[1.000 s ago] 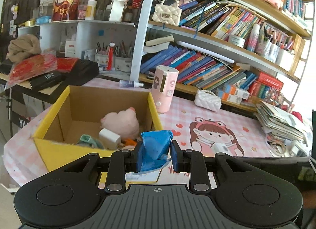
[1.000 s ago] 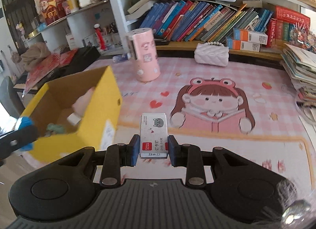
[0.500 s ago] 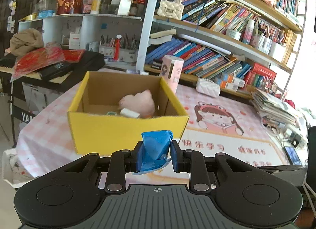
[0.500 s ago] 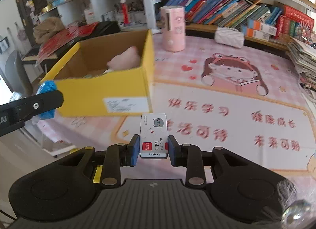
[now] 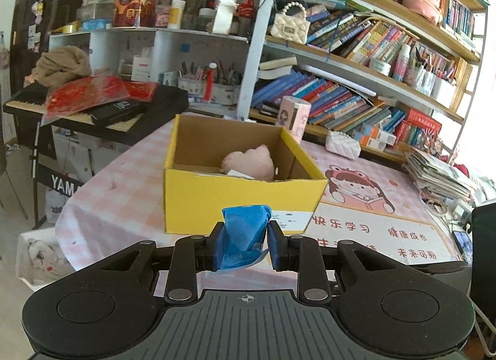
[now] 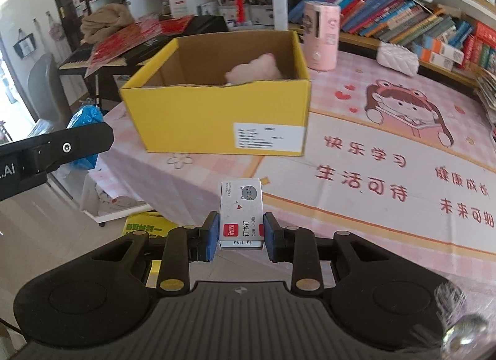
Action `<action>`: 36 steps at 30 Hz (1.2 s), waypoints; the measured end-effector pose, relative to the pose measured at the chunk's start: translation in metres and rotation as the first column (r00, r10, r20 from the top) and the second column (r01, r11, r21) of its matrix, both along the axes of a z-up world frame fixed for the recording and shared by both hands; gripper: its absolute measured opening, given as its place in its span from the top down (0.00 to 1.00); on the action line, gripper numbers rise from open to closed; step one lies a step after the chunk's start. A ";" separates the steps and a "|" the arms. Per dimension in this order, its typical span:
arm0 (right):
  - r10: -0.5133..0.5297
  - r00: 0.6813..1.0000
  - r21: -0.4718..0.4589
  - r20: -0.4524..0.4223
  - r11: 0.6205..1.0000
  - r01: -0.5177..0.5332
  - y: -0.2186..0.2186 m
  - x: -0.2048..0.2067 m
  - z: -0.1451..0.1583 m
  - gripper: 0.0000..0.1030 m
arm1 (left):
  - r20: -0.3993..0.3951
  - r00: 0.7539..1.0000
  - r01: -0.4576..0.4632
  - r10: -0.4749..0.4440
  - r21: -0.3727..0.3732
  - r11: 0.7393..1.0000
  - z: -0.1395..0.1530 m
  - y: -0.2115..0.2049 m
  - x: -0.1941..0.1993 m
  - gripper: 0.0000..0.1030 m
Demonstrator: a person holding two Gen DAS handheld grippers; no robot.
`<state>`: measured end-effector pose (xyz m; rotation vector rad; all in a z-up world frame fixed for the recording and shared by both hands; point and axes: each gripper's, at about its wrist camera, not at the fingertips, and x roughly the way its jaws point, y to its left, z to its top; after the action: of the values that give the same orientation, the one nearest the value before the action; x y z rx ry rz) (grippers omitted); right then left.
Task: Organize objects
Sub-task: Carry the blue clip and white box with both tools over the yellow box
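Your left gripper (image 5: 245, 246) is clamping a crumpled blue packet (image 5: 245, 229) tight between its jaws, off the near table edge. Your right gripper (image 6: 239, 236) is pinching a small white staple box (image 6: 241, 212) the same way, above the pink mat (image 6: 387, 174). Beyond both, the yellow cardboard box (image 6: 198, 118) is sitting open on the checked tablecloth (image 5: 121, 202), cradling a pink plush toy (image 5: 251, 161). Farther back, a pink cylinder (image 6: 321, 34) is standing before the bookshelf (image 5: 356, 74).

Box (image 6: 217, 118) on table (image 6: 356, 149) w/ plush toy (image 6: 254, 71) inside, cylinder (image 6: 321, 39) behind it, bookshelf (image 5: 356, 65) at back.
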<state>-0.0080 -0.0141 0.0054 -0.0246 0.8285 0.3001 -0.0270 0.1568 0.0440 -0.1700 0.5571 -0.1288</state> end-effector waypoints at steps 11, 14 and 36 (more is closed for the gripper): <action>0.030 0.999 -0.023 0.014 0.999 -0.030 0.017 0.003 0.007 0.73 | 0.007 1.000 -0.020 0.021 -0.021 1.000 0.001 0.014 0.000 0.74; 0.023 1.000 -0.025 0.015 0.999 -0.023 0.016 0.008 0.007 0.73 | 0.009 1.000 -0.025 0.025 -0.028 0.999 0.001 0.015 0.005 0.74; -0.020 0.975 -0.008 0.222 1.000 0.022 -0.018 0.146 0.060 0.73 | 0.055 0.998 -0.026 0.024 0.031 0.999 0.006 -0.017 0.141 0.74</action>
<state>0.1382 -0.0316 0.0656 -0.0582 0.6081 0.2674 0.1143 0.1394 0.0504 -0.1417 0.5023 -0.0998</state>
